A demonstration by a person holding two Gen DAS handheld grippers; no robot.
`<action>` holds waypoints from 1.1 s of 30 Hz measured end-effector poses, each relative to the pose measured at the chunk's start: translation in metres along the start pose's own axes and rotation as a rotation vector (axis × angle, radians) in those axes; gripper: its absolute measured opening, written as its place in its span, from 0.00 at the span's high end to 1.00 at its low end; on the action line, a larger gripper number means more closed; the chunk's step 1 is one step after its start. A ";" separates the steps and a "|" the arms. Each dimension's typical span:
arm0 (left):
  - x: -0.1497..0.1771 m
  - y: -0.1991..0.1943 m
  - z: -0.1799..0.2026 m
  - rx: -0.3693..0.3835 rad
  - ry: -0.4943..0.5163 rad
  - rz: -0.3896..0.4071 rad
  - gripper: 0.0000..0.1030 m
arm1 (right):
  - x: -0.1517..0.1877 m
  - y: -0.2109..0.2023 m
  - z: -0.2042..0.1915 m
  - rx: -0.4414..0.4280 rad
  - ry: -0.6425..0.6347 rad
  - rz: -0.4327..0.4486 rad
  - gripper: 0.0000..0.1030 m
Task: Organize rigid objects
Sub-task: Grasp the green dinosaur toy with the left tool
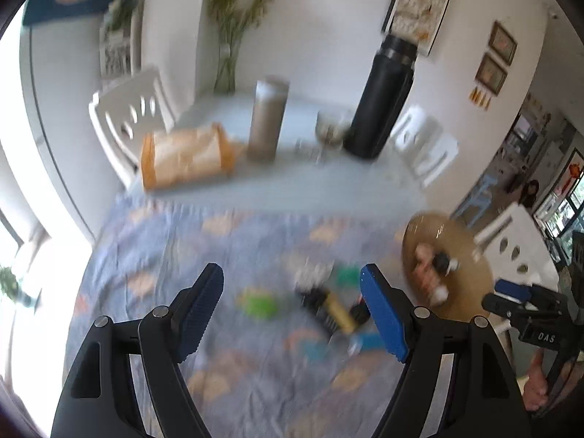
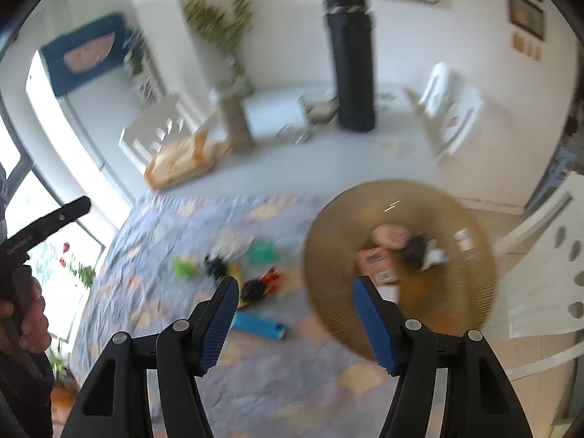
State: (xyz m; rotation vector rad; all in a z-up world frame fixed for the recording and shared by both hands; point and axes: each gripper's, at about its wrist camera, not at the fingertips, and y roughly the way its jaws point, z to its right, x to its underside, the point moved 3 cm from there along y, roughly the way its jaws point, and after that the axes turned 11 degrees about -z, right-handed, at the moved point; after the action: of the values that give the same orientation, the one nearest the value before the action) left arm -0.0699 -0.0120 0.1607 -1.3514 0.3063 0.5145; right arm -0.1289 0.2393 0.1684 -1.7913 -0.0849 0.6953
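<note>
Both views are motion-blurred. Several small rigid objects lie on a blue patterned cloth: a green piece, a yellow and black one, a blue bar and a red and black one. A round woven tray at the right holds an orange box and other small items; it also shows in the left wrist view. My left gripper is open and empty above the cloth. My right gripper is open and empty between the loose objects and the tray.
At the back of the table stand a tall black flask, a grey cylinder, a glass and an orange-edged bag. White chairs stand around the table. A vase with dry stems is by the wall.
</note>
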 end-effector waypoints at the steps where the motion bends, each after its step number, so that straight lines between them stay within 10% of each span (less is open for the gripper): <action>1: 0.007 0.009 -0.007 -0.007 0.007 -0.034 0.26 | 0.002 0.009 -0.005 -0.009 -0.012 -0.020 0.38; 11: 0.028 0.116 -0.034 -0.039 0.181 -0.305 0.26 | 0.039 0.126 -0.050 0.041 -0.170 -0.310 0.38; 21: 0.019 0.178 -0.032 -0.011 0.252 -0.391 0.31 | 0.036 0.173 -0.038 0.056 -0.210 -0.382 0.38; 26: 0.022 0.187 -0.021 -0.013 0.310 -0.398 0.60 | 0.023 0.187 -0.043 0.086 -0.312 -0.403 0.37; 30: 0.025 0.184 -0.016 0.006 0.323 -0.385 0.61 | 0.021 0.196 -0.039 0.061 -0.315 -0.437 0.37; 33: 0.032 0.178 -0.015 0.011 0.321 -0.377 0.61 | 0.027 0.189 -0.034 0.069 -0.282 -0.422 0.54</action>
State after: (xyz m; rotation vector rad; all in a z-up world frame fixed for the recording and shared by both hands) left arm -0.1339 0.0027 -0.0082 -1.4393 0.3051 -0.0200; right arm -0.1431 0.1563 -0.0060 -1.5316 -0.6031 0.6286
